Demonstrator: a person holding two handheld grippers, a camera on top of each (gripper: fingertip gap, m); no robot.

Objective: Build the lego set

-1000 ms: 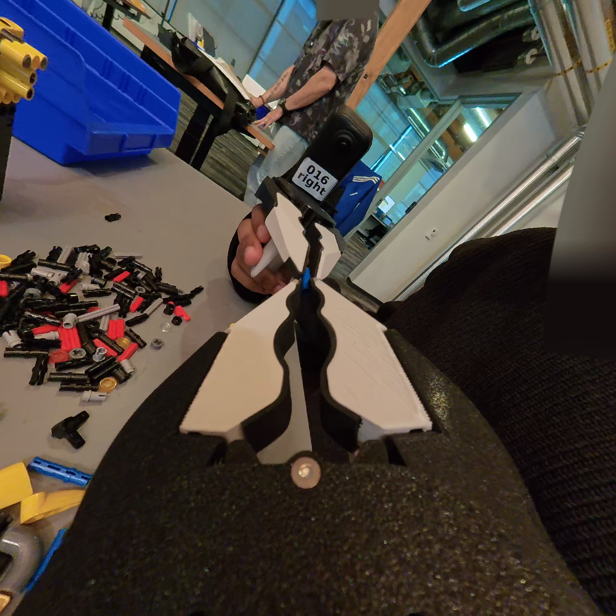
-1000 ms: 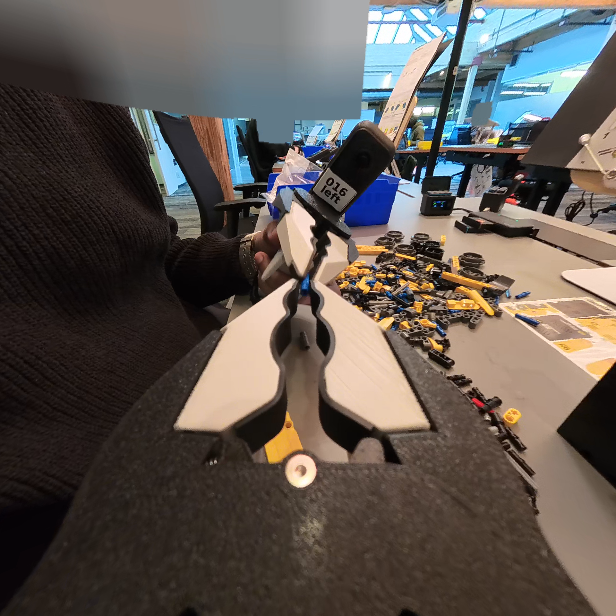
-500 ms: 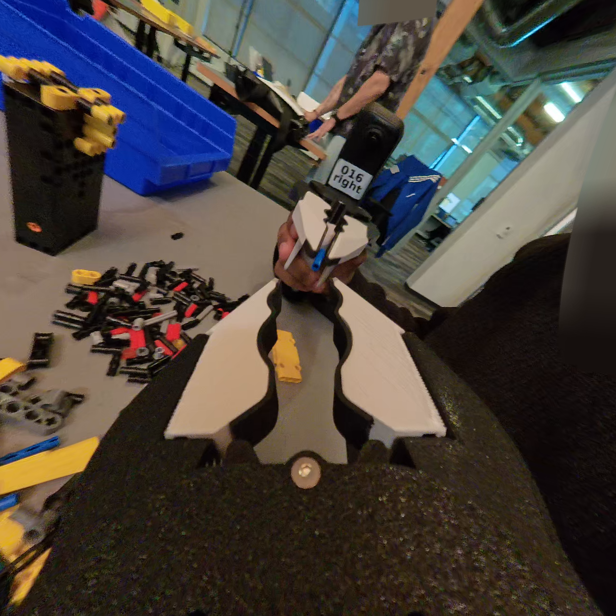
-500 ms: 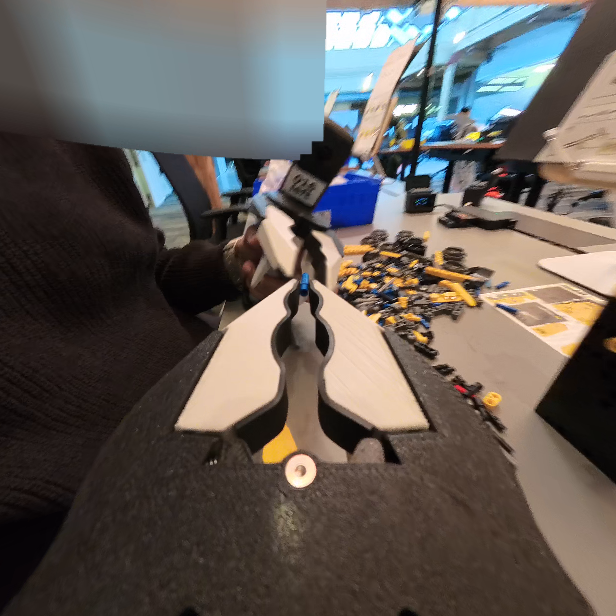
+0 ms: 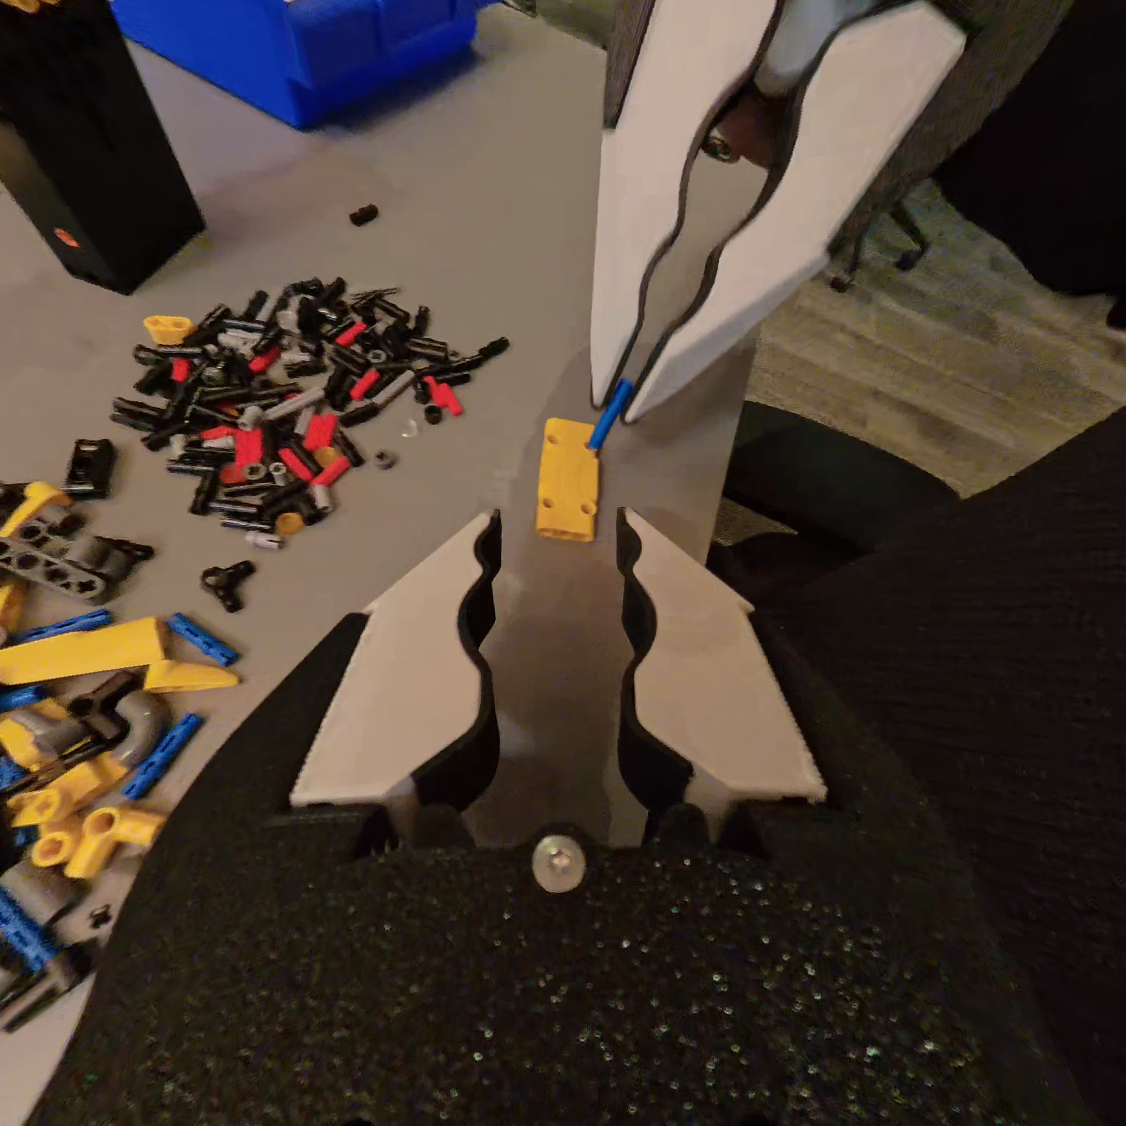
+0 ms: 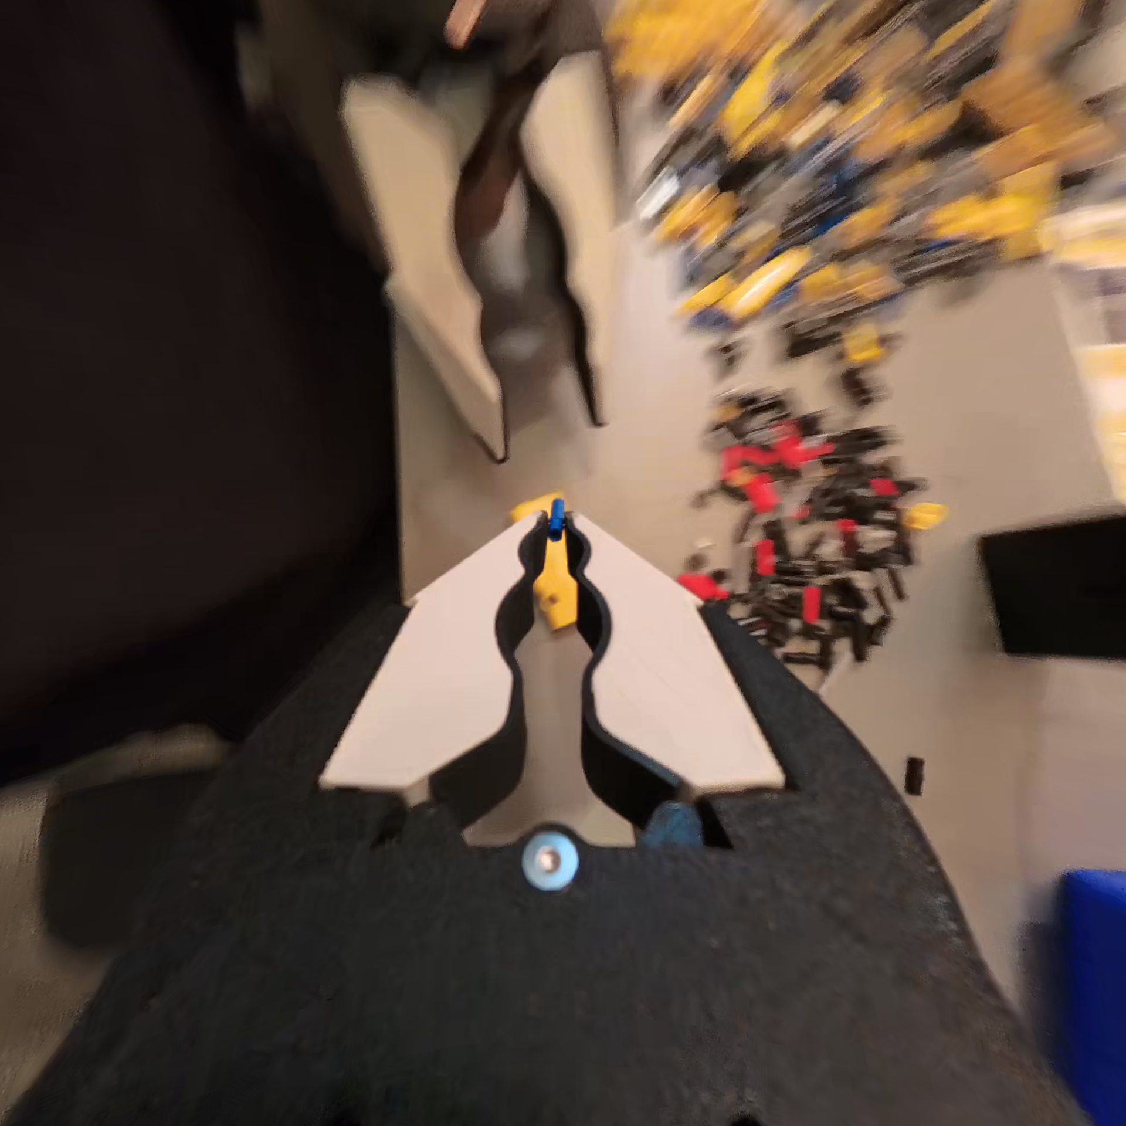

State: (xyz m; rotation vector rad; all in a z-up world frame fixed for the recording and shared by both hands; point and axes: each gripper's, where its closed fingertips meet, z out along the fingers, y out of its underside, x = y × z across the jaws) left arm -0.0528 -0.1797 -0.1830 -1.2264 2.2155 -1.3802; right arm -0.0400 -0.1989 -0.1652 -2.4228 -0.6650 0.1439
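A yellow flat block with holes [image 5: 568, 487] lies on the grey table [image 5: 499, 231] just beyond my left gripper [image 5: 557, 518], which is open and empty. My right gripper [image 5: 612, 407] comes down from above, shut on a small blue pin [image 5: 608, 415] whose lower end touches the block's far right corner hole. In the blurred right wrist view my right gripper [image 6: 553, 516] pinches the blue pin [image 6: 555, 525] over the yellow block [image 6: 553, 585], and the open left gripper [image 6: 542, 445] hangs beyond it.
A pile of black, red and grey pins [image 5: 292, 402] lies left of the block. Yellow, blue and grey parts [image 5: 79, 701] lie at the near left. A black box [image 5: 79, 152] and a blue bin [image 5: 317, 55] stand at the back. The table edge [image 5: 740, 390] runs close on the right. The left gripper's tips are roughly 4 centimetres from the right gripper's.
Both grippers have tilted down towards the table. My left gripper has opened wider and the yellow block now lies in front of it. My right gripper has brought the blue pin down onto the block.
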